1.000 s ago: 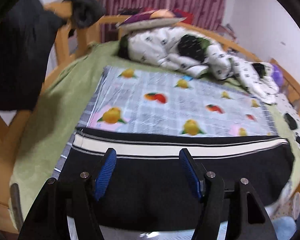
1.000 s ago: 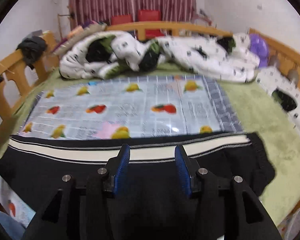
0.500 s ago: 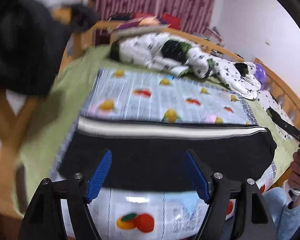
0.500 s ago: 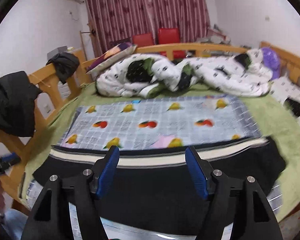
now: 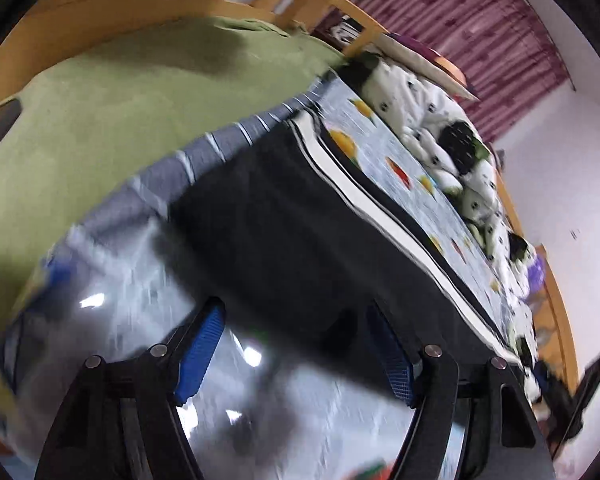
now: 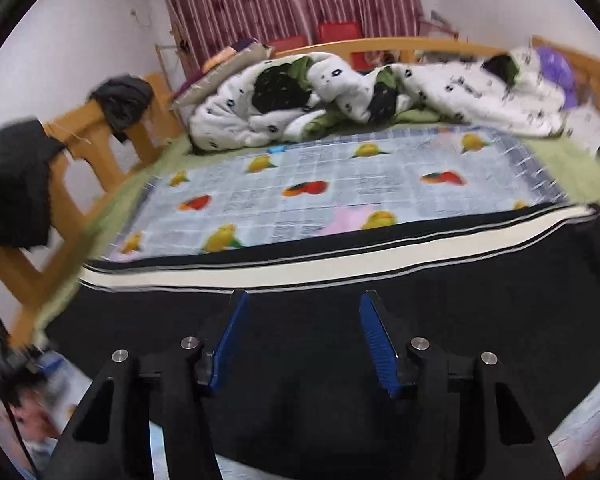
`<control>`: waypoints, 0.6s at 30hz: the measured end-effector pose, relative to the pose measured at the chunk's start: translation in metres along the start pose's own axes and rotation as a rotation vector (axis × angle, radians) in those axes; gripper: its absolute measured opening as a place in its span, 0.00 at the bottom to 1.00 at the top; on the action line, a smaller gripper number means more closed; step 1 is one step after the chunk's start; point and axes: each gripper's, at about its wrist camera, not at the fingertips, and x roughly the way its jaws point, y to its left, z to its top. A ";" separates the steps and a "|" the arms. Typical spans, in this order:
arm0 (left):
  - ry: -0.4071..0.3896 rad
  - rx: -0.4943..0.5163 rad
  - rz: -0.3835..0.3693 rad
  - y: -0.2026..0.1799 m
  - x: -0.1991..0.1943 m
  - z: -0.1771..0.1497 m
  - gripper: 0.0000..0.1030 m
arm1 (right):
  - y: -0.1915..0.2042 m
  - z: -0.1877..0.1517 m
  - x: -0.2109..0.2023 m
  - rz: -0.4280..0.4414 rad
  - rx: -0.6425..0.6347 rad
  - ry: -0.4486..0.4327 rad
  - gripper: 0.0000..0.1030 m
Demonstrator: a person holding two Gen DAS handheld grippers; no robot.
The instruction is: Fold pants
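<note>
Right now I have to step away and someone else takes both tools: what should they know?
Left tool: open, holding nothing, tilted over the near left edge of the black pants.
Right tool: open, holding nothing, above the pants.
Pants lie as a long band across the fruit-print mat, white side stripe on the far side.
Left: the crosswise folds.

- Even indoor light, fairly bright.
- Left wrist view is tilted and motion-smeared, worst at lower left, with white glare spots on the glossy mat [image 5: 112, 280].
- Right wrist view is sharper at centre, blurred toward the edges.
- Fisheye bending and black corners in both.
</note>
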 end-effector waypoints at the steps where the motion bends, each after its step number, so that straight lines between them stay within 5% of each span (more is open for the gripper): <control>1: -0.009 -0.008 0.009 0.000 0.004 0.005 0.69 | 0.000 -0.002 0.003 -0.008 -0.011 0.010 0.55; 5: -0.024 -0.025 0.064 -0.007 0.022 0.024 0.64 | -0.006 -0.017 0.019 -0.037 -0.034 0.072 0.55; 8: -0.033 -0.046 0.145 -0.006 0.023 0.027 0.29 | -0.020 -0.025 0.022 -0.055 -0.013 0.105 0.55; 10: -0.035 -0.052 0.158 -0.003 0.019 0.029 0.19 | -0.028 -0.028 0.017 -0.063 -0.001 0.091 0.55; 15: -0.111 0.058 0.249 -0.037 -0.004 0.035 0.08 | -0.056 -0.038 0.007 -0.103 0.027 0.065 0.55; 18: -0.198 0.220 0.311 -0.094 -0.018 0.034 0.08 | -0.077 -0.043 -0.002 -0.121 0.043 0.049 0.55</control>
